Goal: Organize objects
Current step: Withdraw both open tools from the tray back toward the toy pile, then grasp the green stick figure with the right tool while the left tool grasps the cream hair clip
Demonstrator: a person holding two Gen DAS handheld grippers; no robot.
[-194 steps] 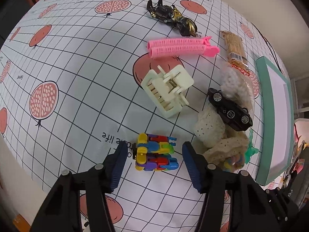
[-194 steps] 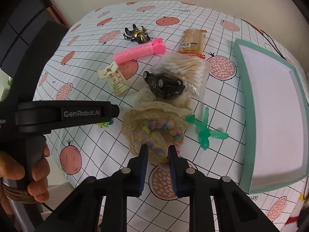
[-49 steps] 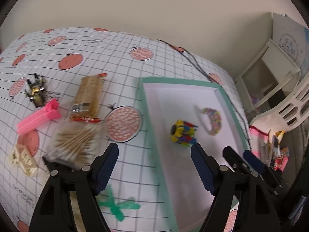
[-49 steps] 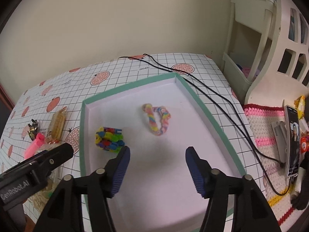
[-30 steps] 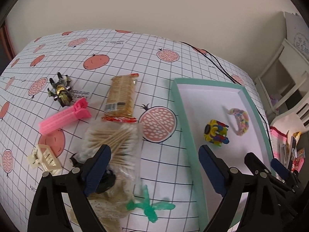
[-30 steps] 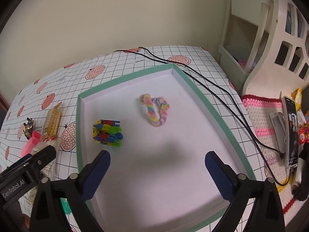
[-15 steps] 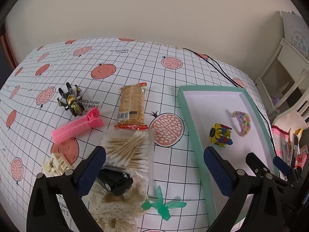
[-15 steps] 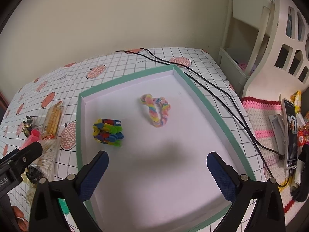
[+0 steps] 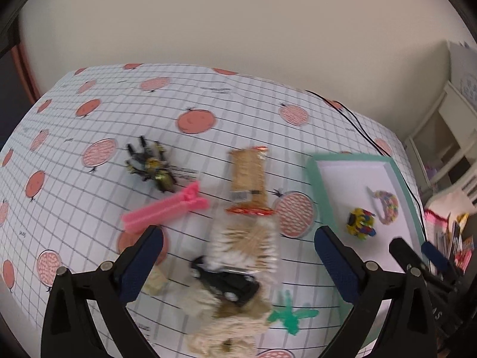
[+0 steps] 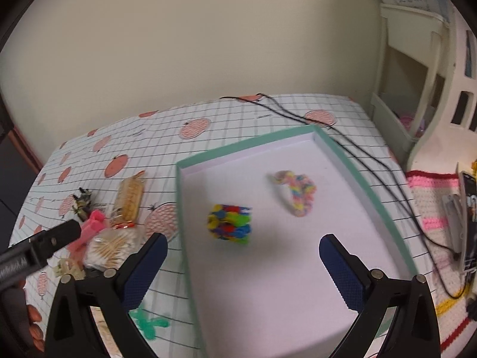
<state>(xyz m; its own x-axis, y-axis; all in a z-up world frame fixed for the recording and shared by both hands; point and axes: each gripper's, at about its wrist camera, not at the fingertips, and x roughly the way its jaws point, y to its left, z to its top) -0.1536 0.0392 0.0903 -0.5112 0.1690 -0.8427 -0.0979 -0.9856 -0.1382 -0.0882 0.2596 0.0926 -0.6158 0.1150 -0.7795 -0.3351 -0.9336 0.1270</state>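
Inside green tray (image 10: 375, 188): multicolour block toy (image 10: 229, 220) and braided hair tie (image 10: 295, 192), apart. On desk (image 9: 89, 179): cotton swab bag (image 9: 244, 243), black toy car (image 9: 226, 282), pink clip (image 9: 164, 208). Left gripper (image 9: 238, 264) and right gripper (image 10: 243, 264): jaws spread wide, holding nothing.

the right gripper (image 10: 243, 264) hangs wide apart and empty over the near part of the green-rimmed tray (image 10: 360, 176). inside the tray lie a multicoloured block toy (image 10: 229, 223) at left and a pastel braided ring (image 10: 296, 192) farther right, apart. left of the tray sit a cracker packet (image 10: 129, 198) and a bag of cotton swabs (image 10: 111, 249).
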